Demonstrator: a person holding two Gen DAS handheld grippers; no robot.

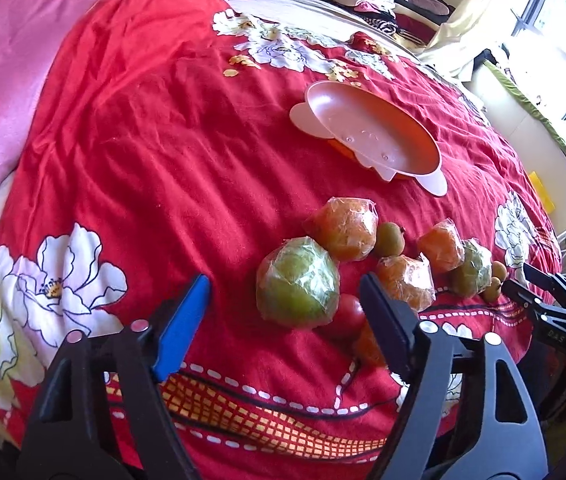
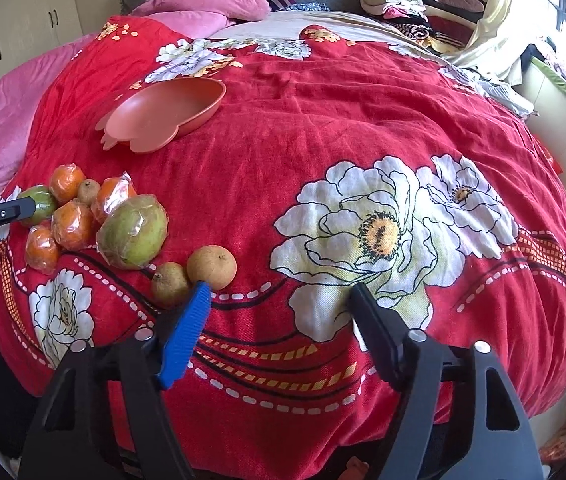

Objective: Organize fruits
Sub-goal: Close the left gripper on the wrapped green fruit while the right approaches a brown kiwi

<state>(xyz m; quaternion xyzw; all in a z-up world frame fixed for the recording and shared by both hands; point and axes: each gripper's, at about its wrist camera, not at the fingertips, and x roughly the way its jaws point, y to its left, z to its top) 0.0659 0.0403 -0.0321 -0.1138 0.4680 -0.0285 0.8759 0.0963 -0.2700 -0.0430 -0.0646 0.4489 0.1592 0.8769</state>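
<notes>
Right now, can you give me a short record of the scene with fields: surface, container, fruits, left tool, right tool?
surface: bed with red floral blanket
container: pink tray, nothing in it, beyond the fruits
fruits: wrapped oranges, wrapped green fruit, red tomato, small brown fruits, all lying on the blanket
left gripper: jaws open, green fruit between them, not pressed
right gripper: jaws open, nothing held, just right of the brown fruits

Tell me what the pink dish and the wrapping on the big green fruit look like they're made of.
Pink dish: likely moulded plastic, smooth semi-matte, with a scalloped rim and soft sheen. Wrapping on the big green fruit: thin clear plastic film, judging by crinkles and glare.
</notes>
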